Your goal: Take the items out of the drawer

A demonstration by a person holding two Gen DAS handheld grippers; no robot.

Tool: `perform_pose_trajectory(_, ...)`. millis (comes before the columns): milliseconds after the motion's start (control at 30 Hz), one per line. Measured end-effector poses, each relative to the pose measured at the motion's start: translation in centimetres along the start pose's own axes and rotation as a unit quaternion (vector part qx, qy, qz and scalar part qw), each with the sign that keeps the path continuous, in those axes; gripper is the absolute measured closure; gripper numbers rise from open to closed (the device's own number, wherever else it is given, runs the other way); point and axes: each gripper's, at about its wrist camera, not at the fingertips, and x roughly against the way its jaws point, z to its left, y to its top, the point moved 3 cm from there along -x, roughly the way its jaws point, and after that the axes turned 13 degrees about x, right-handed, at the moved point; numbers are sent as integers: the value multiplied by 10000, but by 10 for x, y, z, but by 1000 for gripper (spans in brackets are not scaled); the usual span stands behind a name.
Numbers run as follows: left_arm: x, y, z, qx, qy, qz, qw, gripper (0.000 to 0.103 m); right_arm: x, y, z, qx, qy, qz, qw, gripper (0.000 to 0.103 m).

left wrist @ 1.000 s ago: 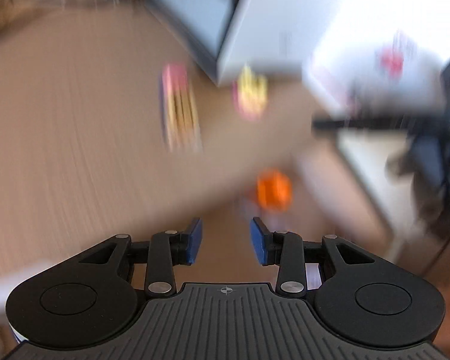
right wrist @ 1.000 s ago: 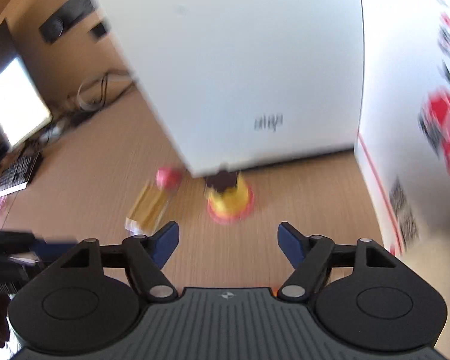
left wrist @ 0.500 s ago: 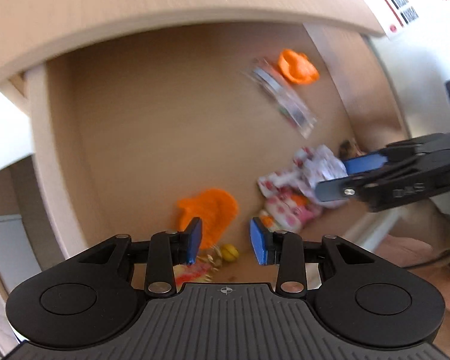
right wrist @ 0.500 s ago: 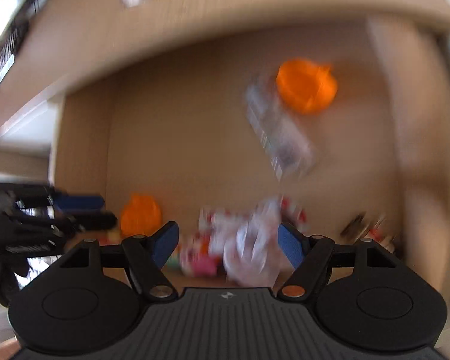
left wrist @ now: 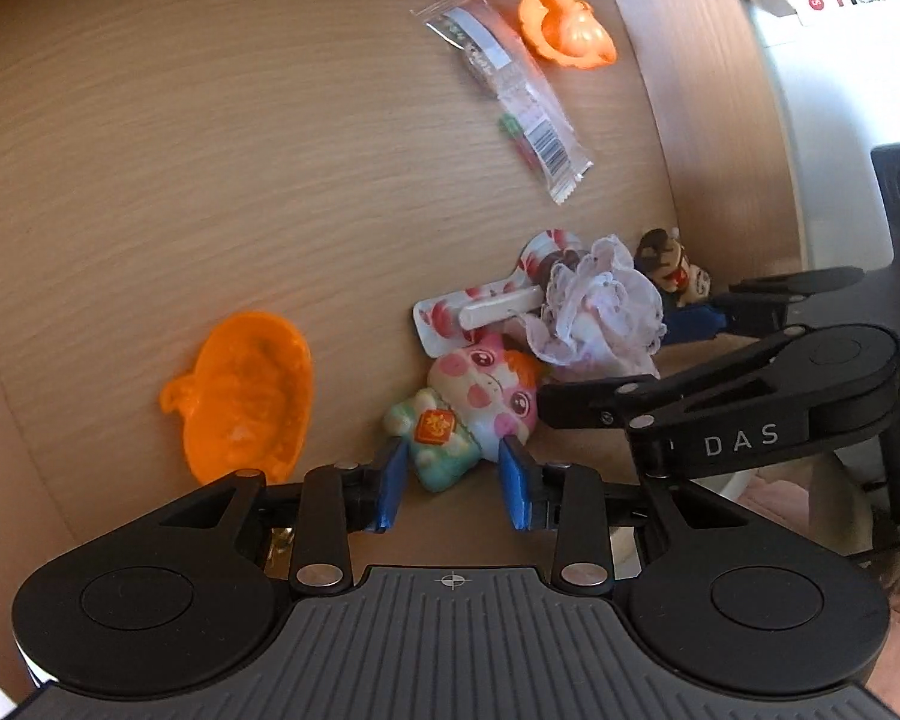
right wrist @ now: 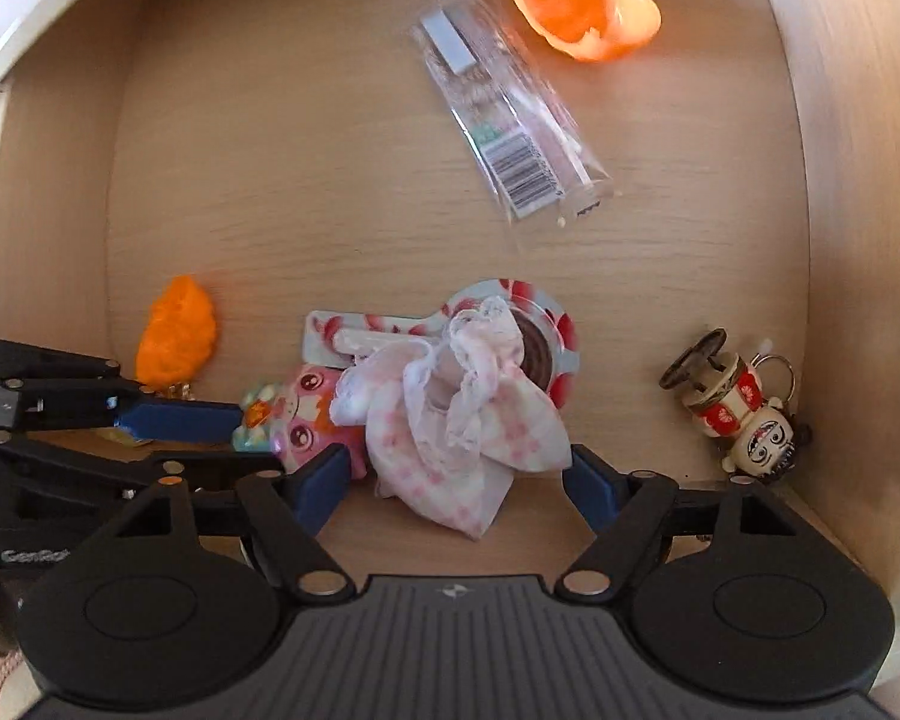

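Both grippers hang inside the open wooden drawer [left wrist: 150, 150]. My left gripper [left wrist: 453, 489] is open, its blue pads either side of the teal body of a pink-faced squishy toy [left wrist: 474, 408], not pressing it. My right gripper [right wrist: 456, 480] is open around a pink-and-white lace bow [right wrist: 450, 408], which lies on a red-and-white lollipop packet [right wrist: 354, 330]. The squishy toy [right wrist: 306, 402] shows left of the bow, with the left gripper's fingers [right wrist: 174, 417] reaching in beside it. In the left wrist view the right gripper [left wrist: 660, 360] crosses from the right, by the bow [left wrist: 594, 312].
Also in the drawer: an orange mould [left wrist: 246, 390] at the left, another orange mould [right wrist: 582, 6] at the far end, a clear barcoded packet [right wrist: 510, 120], and a small figurine keychain [right wrist: 732, 396] by the right wall [right wrist: 858, 180]. Bare wood fills the drawer's left middle.
Both grippers swung down from above the desk top into the drawer and moved close over the toys; the views went from blurred to steady. Jaws stayed open.
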Motion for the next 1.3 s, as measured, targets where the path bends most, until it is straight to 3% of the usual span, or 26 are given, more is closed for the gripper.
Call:
perform_pose_trajectory(233,8,20,10,453,-212,-242,9985,65,2,19,3,-128,15,-203,9997,25)
perform_pose_trajectory(433,36,44,16,944,-428,-1163,9878,68,25,50,-6,-616,74,-1178,9911,27)
perform_pose_trajectory(500,51,45,12,856,-335,-1364,9864,69,38,59,-8,-756,115,-1504,9857,28)
perform_pose_trajectory(600,71,31,1,330,117,-1466,9886,69,66,58,-5,-623,-98,-2036,9770,28)
perform_pose_trajectory(733,90,1,6,-135,731,-1283,9889,69,90,42,-17,-490,-414,-2430,9679,27)
perform_pose_trajectory(933,86,-35,30,-147,1208,-581,9909,69,85,17,-17,-449,-946,-2684,9576,26)
perform_pose_trajectory(1033,86,-36,41,-247,1411,-329,9891,69,87,12,-23,-684,-789,-2867,9523,26)
perform_pose_trajectory(1133,68,-30,35,-356,1567,-139,9869,69,74,19,-36,-706,-453,-2729,9584,26)
perform_pose_trajectory(1267,50,-26,29,-482,1884,-22,9809,70,67,21,-31,-552,-511,-2714,9595,26)
perform_pose_trajectory(1300,47,-26,28,-585,1970,-9,9787,75,66,21,-30,-535,-527,-2708,9597,26)
